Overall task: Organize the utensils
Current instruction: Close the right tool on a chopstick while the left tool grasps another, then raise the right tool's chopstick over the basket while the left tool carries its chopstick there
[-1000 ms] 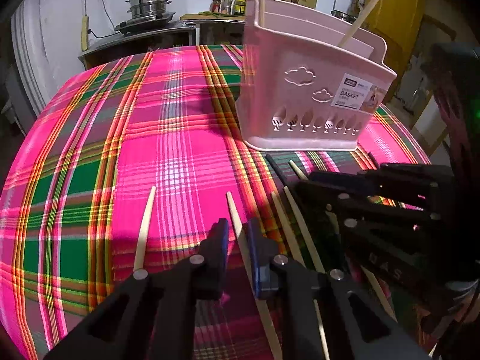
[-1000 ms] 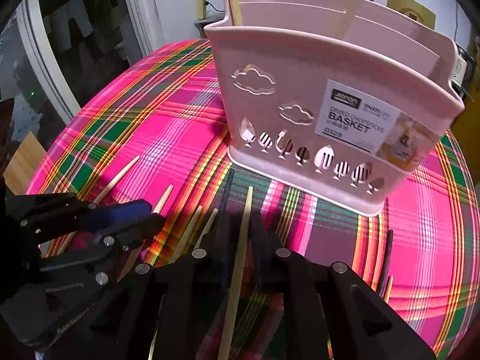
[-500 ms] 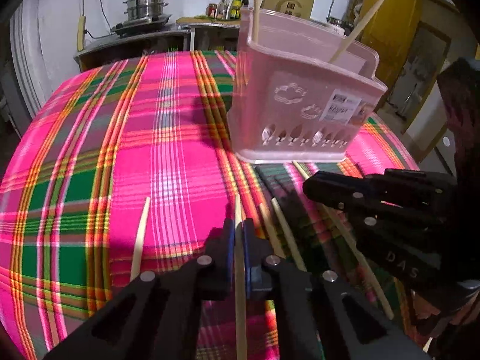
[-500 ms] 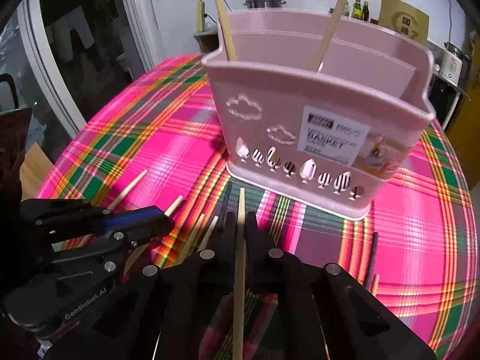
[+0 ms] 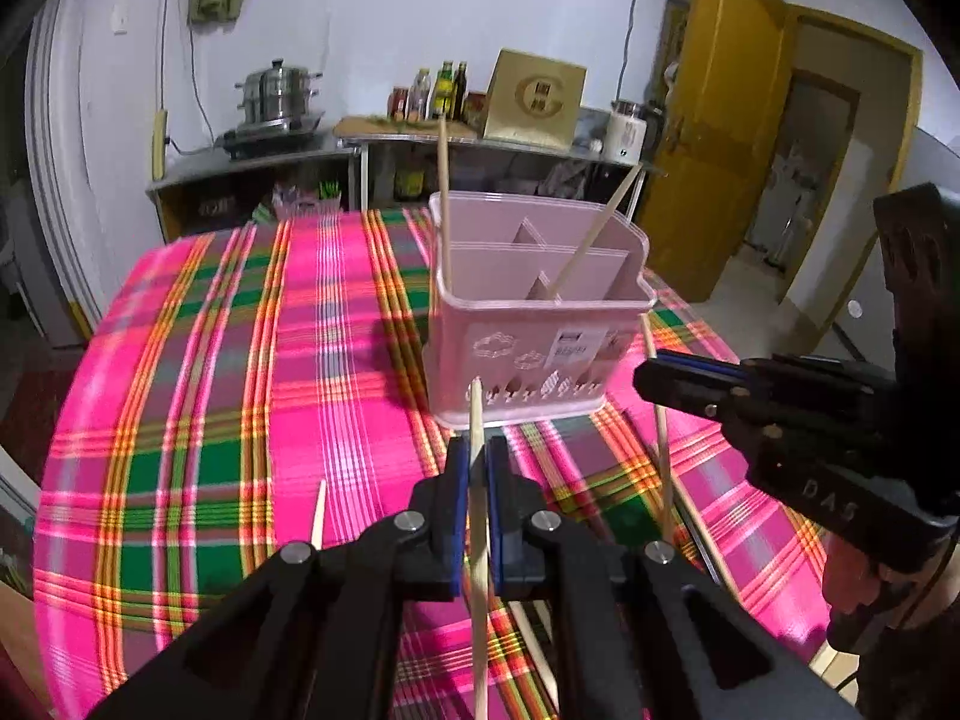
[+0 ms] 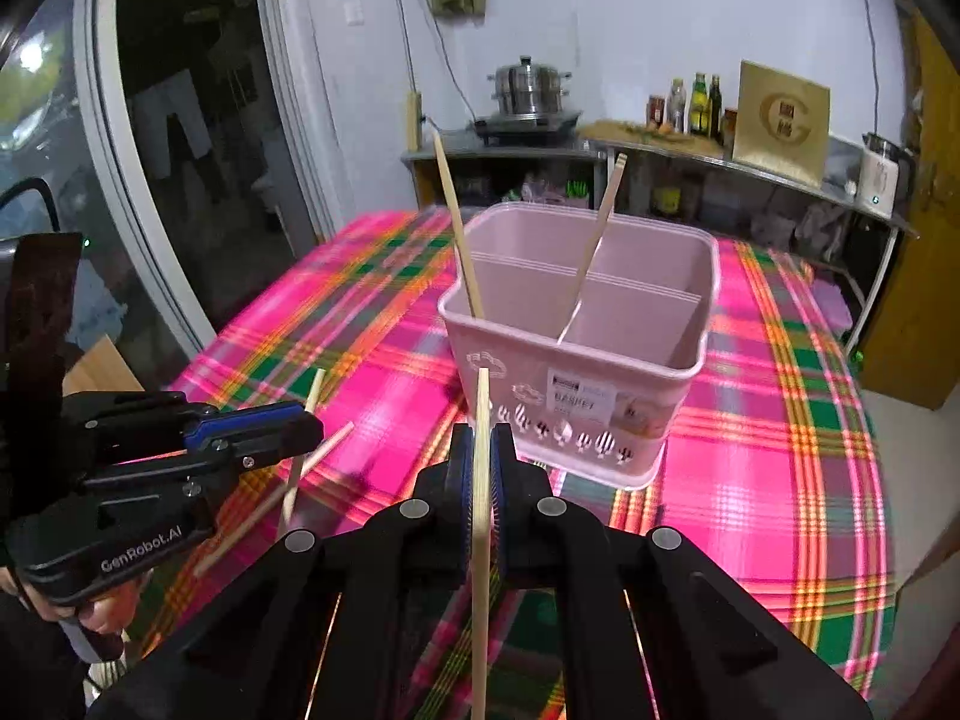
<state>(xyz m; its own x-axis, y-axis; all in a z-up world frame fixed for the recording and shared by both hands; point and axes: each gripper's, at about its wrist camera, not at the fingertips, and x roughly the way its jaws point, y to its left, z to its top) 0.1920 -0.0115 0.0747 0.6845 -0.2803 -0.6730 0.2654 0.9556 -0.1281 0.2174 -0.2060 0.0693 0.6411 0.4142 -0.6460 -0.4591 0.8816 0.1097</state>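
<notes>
A: What is new at the jaws?

B: Both pairs are now clenched, each on one pale wooden chopstick. A second ago they stood a little apart around the sticks, low over the cloth. The left gripper holds its chopstick between blue pads, and the right gripper holds the other chopstick the same way. Both sticks are lifted off the table, and the basket looks lower and further away than before.

A: So what does this mean for the task?

B: I judge that the picking is done and the carrying begins. The pink plastic basket with dividers stands ahead on the table with the pink and green plaid cloth. Two chopsticks already lean in its compartments. More loose chopsticks lie on the cloth near the grippers, so the work is not finished.

A: What can you not see well?

B: The lower ends of both held sticks run out of the bottom edge of each view. The grippers' black bodies hide the cloth under them, so I cannot count the loose sticks. The cloth is blurred at the far edge in the right view. Of the person, only fingers show at the lower left there.
</notes>
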